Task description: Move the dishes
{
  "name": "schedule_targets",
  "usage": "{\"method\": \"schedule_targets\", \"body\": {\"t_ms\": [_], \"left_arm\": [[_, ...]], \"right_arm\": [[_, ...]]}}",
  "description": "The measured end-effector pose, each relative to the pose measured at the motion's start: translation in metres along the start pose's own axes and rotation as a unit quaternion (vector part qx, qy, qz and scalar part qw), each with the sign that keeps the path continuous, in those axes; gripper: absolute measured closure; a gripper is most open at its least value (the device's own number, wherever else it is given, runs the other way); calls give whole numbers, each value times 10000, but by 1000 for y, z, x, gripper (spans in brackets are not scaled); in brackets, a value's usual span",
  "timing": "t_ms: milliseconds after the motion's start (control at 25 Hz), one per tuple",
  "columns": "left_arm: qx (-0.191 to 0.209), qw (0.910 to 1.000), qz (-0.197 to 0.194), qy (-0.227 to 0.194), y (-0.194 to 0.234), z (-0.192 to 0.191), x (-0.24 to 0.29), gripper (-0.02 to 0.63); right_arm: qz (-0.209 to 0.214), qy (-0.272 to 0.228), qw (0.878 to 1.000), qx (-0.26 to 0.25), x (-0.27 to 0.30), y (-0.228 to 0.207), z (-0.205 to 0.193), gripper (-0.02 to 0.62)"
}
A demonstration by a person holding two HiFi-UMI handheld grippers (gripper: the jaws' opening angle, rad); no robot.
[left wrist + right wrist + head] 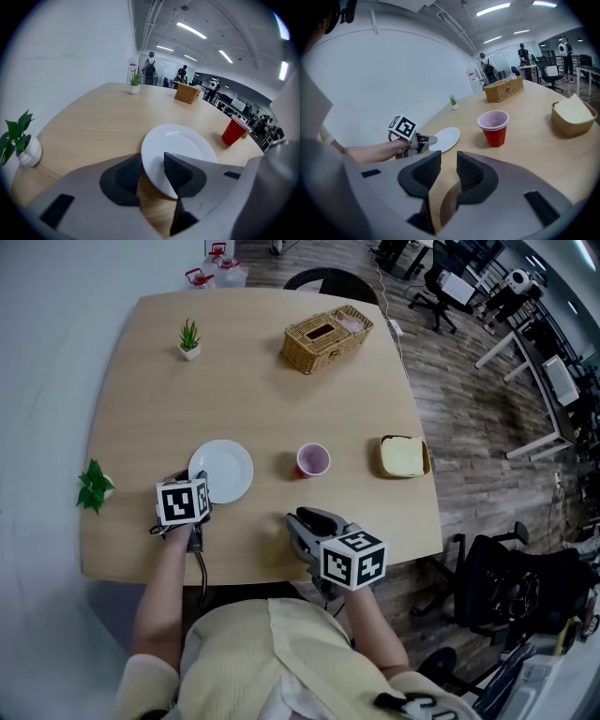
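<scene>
White plate [180,147] in low left tool [151,174]

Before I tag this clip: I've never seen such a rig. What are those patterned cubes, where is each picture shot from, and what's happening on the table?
There is no robot here. A person holds a two-jaw gripper in each hand, and the patterned cubes are parts of those grippers. The head view looks down from the person's head. Each gripper view rides on one gripper and looks along its jaws.

On the wooden table are a white plate, a red cup, a wicker basket, a brown bowl of something pale yellow, a far potted plant and a left-edge potted plant.

The left gripper is closed on the plate's near rim, one jaw under it and one over. The right gripper hangs over the table's near edge with its jaws slightly apart and nothing between them.
</scene>
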State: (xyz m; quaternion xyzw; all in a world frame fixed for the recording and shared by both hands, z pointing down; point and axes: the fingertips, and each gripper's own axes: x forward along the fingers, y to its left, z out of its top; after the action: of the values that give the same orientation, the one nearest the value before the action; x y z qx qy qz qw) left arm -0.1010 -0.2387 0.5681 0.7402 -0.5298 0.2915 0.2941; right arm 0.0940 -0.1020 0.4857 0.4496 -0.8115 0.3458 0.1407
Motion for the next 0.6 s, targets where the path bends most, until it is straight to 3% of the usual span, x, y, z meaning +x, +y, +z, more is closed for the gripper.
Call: {"method": "schedule_targets", "body": {"t_ms": [400, 600], "left_arm": [[-517, 9986, -121, -43, 8, 0, -3, 488], [-627, 9962, -311, -524, 5, 14, -13, 516]], "right_arm": [[-73, 7, 10000, 4, -1, 0, -1, 491], [-117, 34, 9999, 40, -1, -1, -3, 499]]}}
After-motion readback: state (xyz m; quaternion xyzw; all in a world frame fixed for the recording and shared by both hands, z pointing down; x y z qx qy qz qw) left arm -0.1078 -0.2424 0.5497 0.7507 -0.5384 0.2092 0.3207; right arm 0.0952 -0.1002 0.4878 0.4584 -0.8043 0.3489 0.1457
